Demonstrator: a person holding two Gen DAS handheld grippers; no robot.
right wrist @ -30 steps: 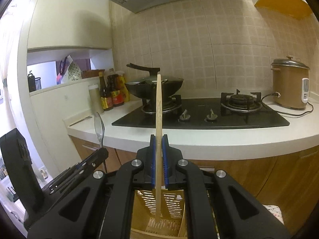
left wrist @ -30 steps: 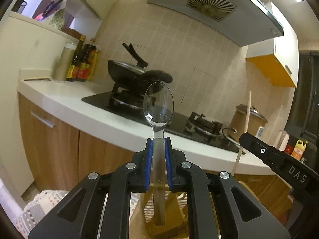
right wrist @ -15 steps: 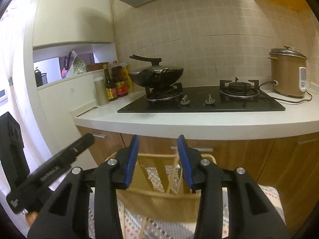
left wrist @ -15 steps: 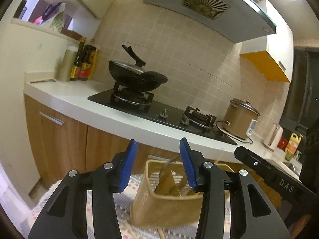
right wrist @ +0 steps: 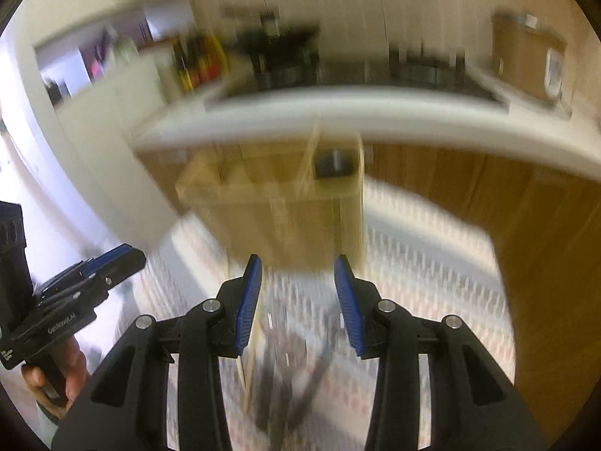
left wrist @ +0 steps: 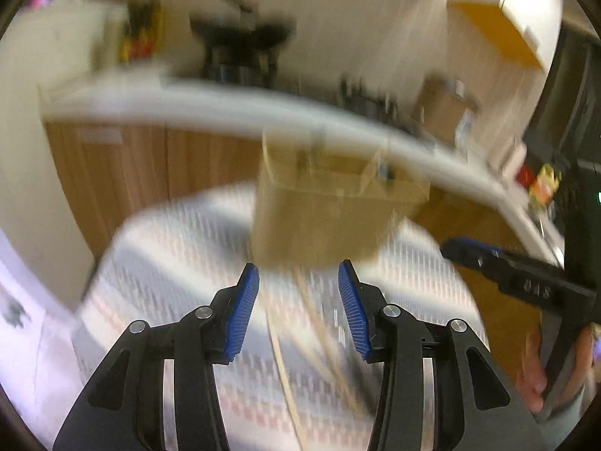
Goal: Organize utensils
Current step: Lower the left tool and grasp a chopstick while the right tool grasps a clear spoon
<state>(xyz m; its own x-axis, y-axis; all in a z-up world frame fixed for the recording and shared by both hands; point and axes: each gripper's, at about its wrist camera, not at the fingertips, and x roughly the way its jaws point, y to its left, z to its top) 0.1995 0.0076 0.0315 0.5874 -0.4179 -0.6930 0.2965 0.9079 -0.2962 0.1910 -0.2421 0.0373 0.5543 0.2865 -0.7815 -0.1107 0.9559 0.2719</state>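
Note:
Both views are blurred by motion. My left gripper (left wrist: 298, 274) is open and empty, just short of a tan slotted utensil holder (left wrist: 330, 206) standing on a patterned cloth (left wrist: 180, 263). Thin wooden chopsticks (left wrist: 281, 357) lie on the cloth below the jaws. My right gripper (right wrist: 298, 267) is open and empty, just in front of the same holder (right wrist: 278, 210). Dark utensils (right wrist: 289, 376) and a wooden stick (right wrist: 249, 357) lie on the cloth beneath it. The right gripper also shows in the left wrist view (left wrist: 469, 253), and the left gripper in the right wrist view (right wrist: 124, 257).
A white countertop (right wrist: 375, 101) with wooden cabinets (right wrist: 469, 195) runs behind the table. A black wok (left wrist: 244, 34), sauce bottles (right wrist: 199, 60) and a rice cooker (right wrist: 526, 60) stand on it.
Both grippers opened and released the spoon and the wooden chopstick into the holder. Both have since tipped downward and pulled back, so the cloth and the loose utensils now show.

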